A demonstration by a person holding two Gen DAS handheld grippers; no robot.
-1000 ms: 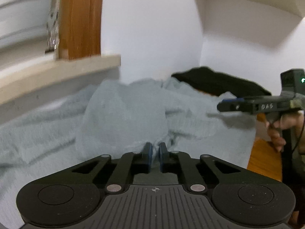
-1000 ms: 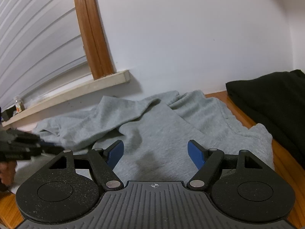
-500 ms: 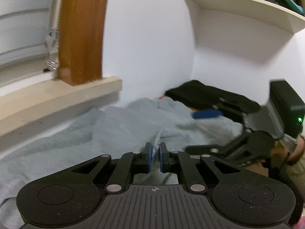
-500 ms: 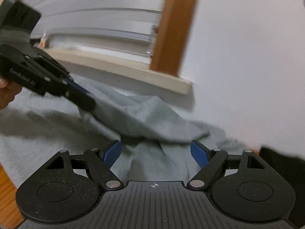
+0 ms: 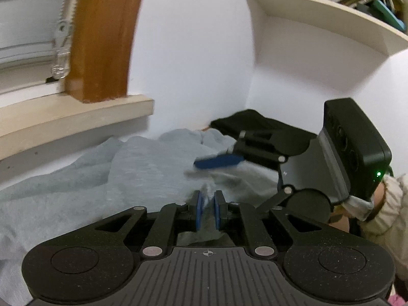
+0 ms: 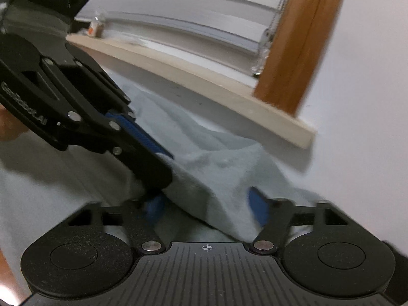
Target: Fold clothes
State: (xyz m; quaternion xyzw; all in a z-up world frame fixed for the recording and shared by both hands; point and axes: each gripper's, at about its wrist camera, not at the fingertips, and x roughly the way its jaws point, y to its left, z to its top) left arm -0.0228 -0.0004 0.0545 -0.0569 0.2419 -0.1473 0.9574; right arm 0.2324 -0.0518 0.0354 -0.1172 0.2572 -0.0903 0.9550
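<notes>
The pale grey knitted garment (image 5: 142, 168) is spread in loose folds on the worktop under the cream window sill (image 5: 76, 117). A pinch of this cloth is held between the almost closed blue pads of the left gripper (image 5: 207, 210). The jaws of the right gripper (image 6: 206, 204) are closing, and a raised ridge of the same cloth is seen between them; the pads do not yet press on it.

Two risks are judged. The right gripper closes just beside the left one, so a finger may be struck instead of the cloth. Too thin a layer may also be caught, and then the fold would slip out when it is lifted.

In the left wrist view a folded black garment (image 5: 257, 125) in the corner and a white shelf with books (image 5: 318, 15) are shown; these are not seen from the right. Only in the right wrist view is the left gripper (image 6: 153, 163) seen from the side, with cloth hanging from its tip.
</notes>
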